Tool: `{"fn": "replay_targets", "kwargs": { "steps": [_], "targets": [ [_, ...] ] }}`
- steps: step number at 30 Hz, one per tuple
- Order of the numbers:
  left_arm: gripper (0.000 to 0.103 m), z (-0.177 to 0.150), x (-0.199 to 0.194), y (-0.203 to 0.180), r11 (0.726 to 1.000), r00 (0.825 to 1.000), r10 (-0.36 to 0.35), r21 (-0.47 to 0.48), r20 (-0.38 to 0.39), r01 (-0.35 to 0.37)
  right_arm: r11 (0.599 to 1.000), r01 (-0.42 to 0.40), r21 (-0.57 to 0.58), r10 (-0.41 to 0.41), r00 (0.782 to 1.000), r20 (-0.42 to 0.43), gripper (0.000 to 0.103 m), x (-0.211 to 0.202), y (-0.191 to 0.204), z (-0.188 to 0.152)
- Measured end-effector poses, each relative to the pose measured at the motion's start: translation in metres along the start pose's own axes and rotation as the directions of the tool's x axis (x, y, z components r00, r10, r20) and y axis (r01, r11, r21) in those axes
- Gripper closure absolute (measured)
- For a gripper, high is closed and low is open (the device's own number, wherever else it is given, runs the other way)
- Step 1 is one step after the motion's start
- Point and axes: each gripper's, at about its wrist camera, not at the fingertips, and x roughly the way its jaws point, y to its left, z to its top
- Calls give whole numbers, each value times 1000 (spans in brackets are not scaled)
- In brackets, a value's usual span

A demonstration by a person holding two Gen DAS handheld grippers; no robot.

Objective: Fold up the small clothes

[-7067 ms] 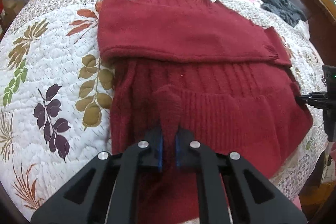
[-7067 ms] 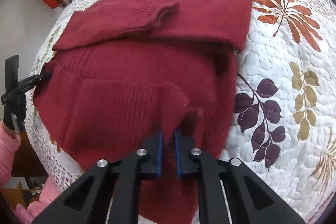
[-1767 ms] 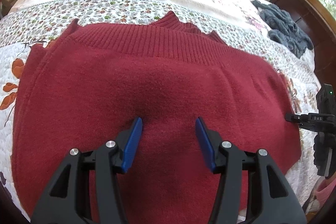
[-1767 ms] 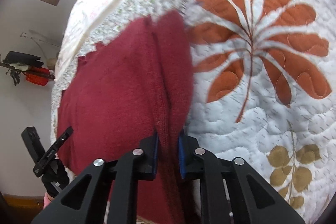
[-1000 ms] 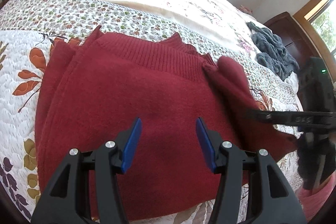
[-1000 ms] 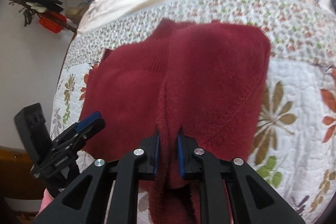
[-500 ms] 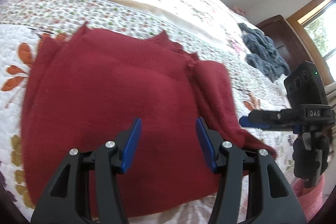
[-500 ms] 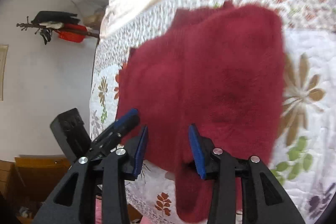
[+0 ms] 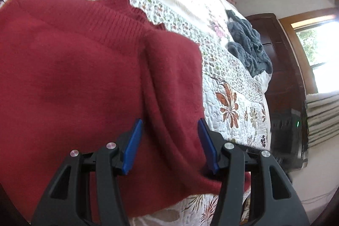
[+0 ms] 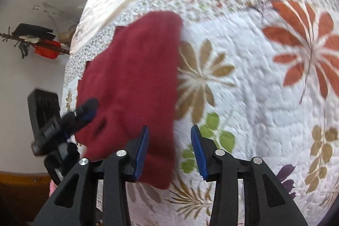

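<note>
Bed: quilt (image 10: 264,82) carries my red sweater (image 9: 84,77), folded.
Left tool (image 9: 169,141): jaws apart, over the flap.
Right tool (image 10: 169,145): jaws apart, empty.
Next: I'd press the flap flat and square its edges.

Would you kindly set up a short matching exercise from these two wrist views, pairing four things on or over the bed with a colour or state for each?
Things:
1. sweater
2. blanket
3. left gripper
4. quilt

Colour or state:
A. white, printed with leaves
B. open, over the folded edge of the knit
C. dark red, folded flat on the bed
D. grey-blue, bunched near the far edge of the bed

Pairs: 1-C, 2-D, 3-B, 4-A
</note>
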Motion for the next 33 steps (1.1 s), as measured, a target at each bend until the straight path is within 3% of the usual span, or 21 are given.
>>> {"fn": "replay_targets", "kwargs": {
  "steps": [4, 7, 10, 20, 33],
  "targets": [
    [55, 9, 20, -1, 999, 1000, -12, -41, -29, 11, 1000, -5, 22, 5, 1000, -8, 61, 14, -18, -13],
    [74, 11, 28, -4, 999, 999, 5, -42, -38, -6, 999, -18, 46, 18, 1000, -12, 60, 21, -27, -18],
    [87, 11, 32, -3, 998, 1000, 13, -59, -24, -14, 998, -27, 62, 28, 999, -16, 60, 24, -34, -23],
    [90, 4, -14, -27, 997, 994, 8, 81, 110, -17, 1000, -16, -4, 16, 1000, 13, 56, 20, -18, -38],
    [90, 27, -103, 23, 998, 975, 29, 48, 220, -41, 992, -82, -92, 83, 996, 10, 53, 38, 40, -38]
  ]
}}
